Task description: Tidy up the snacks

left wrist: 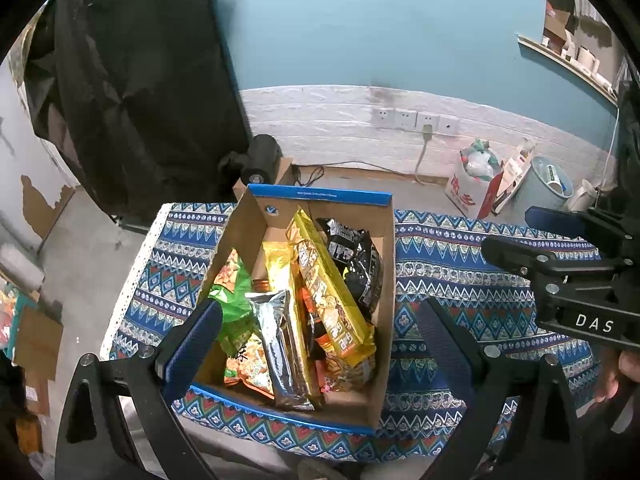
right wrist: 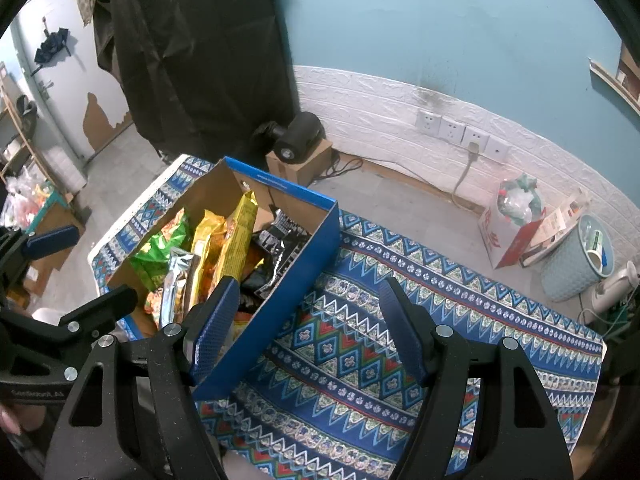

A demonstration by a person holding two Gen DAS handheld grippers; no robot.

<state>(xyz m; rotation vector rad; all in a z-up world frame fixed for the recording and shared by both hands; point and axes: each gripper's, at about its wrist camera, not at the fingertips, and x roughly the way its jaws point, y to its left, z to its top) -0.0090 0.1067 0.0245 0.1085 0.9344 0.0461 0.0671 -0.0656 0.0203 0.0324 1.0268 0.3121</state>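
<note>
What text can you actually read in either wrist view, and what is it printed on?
"DAS": white letters on the body of the right gripper, seen in the left wrist view.
Red characters on the white bag by the wall: too blurred to read.
Small white print on the blue rim of the cardboard box: too small to read.
Printing on the yellow snack pack, black snack pack and green snack bag: not legible.
</note>
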